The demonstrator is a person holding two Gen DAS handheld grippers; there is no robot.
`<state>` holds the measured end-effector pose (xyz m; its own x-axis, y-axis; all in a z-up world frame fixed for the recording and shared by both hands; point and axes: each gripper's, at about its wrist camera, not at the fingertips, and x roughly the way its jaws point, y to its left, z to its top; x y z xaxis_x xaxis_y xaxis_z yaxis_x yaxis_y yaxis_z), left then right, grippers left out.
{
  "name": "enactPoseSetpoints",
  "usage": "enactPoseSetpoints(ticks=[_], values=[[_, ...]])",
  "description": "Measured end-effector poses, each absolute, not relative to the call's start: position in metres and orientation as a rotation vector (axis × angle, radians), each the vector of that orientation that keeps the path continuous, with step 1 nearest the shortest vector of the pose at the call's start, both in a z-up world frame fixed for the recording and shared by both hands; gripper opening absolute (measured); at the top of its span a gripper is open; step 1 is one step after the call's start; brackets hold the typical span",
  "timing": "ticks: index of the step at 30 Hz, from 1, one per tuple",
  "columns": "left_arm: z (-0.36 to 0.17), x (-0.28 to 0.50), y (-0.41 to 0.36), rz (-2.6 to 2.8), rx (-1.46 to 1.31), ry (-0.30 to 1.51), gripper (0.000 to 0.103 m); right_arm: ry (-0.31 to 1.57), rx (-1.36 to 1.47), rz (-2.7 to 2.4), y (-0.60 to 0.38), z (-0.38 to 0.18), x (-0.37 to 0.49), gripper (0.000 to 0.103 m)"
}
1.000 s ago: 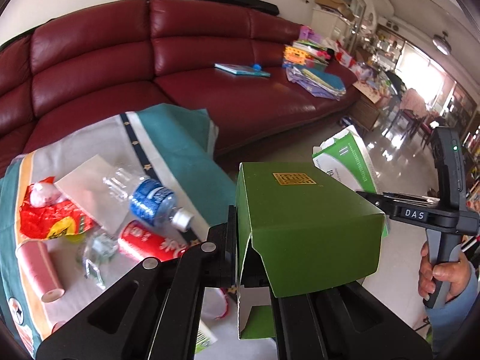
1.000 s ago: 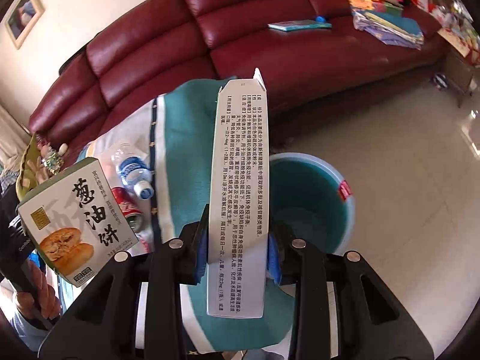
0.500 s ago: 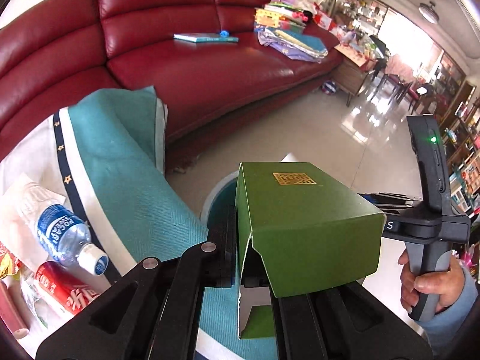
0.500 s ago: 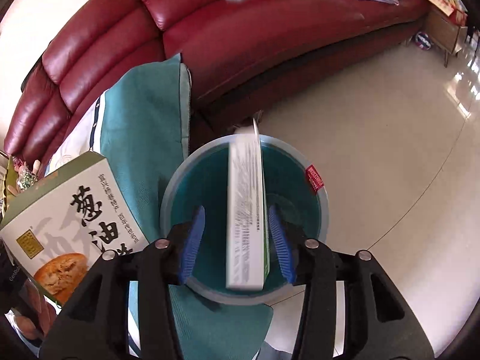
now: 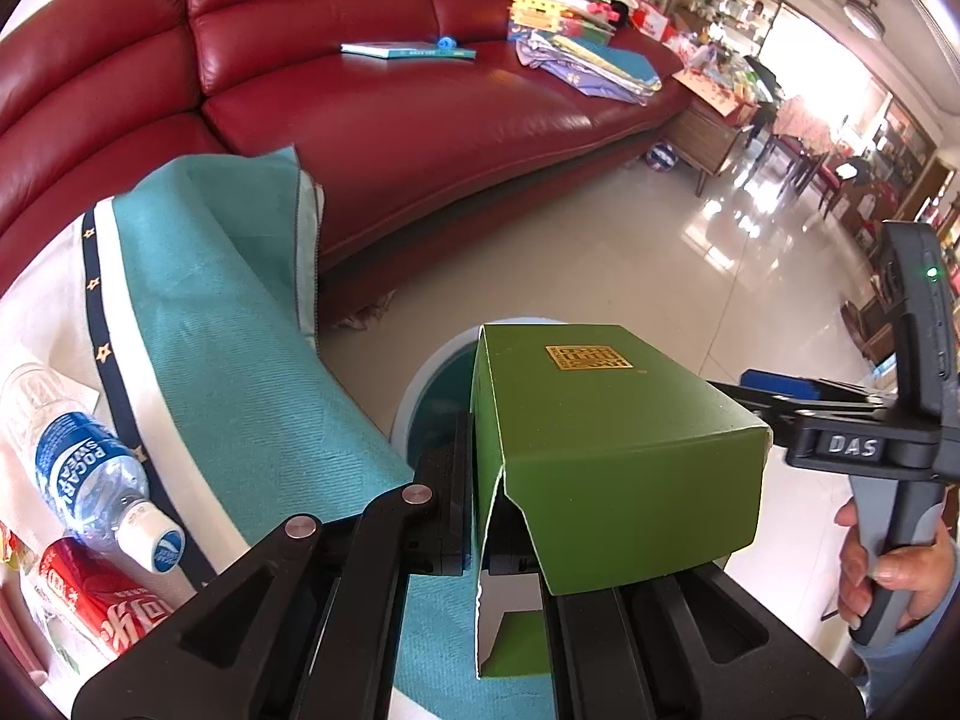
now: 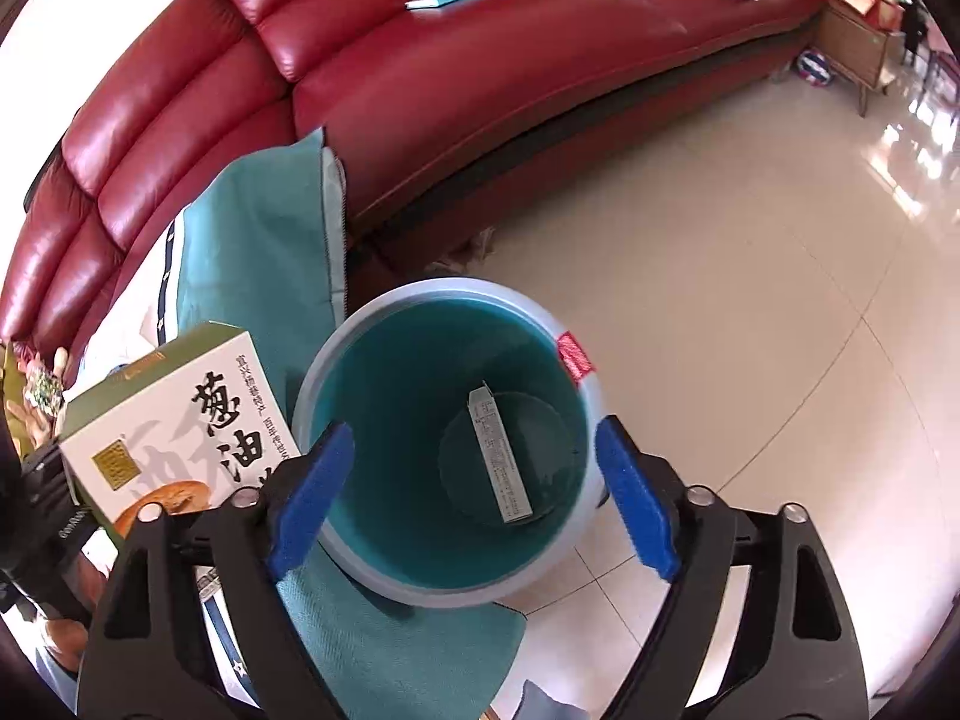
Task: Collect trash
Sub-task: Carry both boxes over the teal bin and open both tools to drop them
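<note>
Lying in the bin (image 6: 336,360), the slim carton (image 6: 499,459) sits below just-spread right jaws.

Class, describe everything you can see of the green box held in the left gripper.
The green box is thin cardboard with a gold square emblem on one green face and a printed front showing black characters and a pancake picture. One end flap hangs open, showing a white inside. The left gripper pinches that flap, holding it beside the bin.

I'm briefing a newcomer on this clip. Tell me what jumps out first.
A green cardboard box fills the left wrist view, a flap of it pinched in the shut left gripper. In the right wrist view the right gripper, whose jaws have just been opening, stands open over a round teal plastic bin with a slim white carton at its bottom.
</note>
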<state>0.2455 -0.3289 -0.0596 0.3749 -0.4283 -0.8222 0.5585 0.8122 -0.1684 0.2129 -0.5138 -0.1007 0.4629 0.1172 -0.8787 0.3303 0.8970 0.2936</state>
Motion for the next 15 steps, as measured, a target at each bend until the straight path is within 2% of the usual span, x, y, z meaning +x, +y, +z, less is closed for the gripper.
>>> enactPoseSetpoints(ticks=[5,7,8,9,15], values=[[-0.066,0.248,-0.344,-0.625,0.184,1.019,0.004,1.074,0.483,-0.176,-0.524,-0.094,0.203,0.084],[-0.067,0.248,-0.346,-0.613,0.185,1.034,0.024,1.07,0.485,-0.184,-0.527,-0.092,0.202,0.085],[-0.066,0.248,-0.345,-0.606,0.182,1.032,0.047,1.071,0.483,-0.189,-0.528,-0.092,0.201,0.085],[-0.065,0.246,-0.344,-0.598,0.18,1.013,0.061,1.072,0.485,-0.191,-0.528,-0.092,0.201,0.085],[-0.058,0.24,-0.341,-0.602,0.18,0.969,0.067,1.084,0.494,-0.19,-0.528,-0.093,0.2,0.085]])
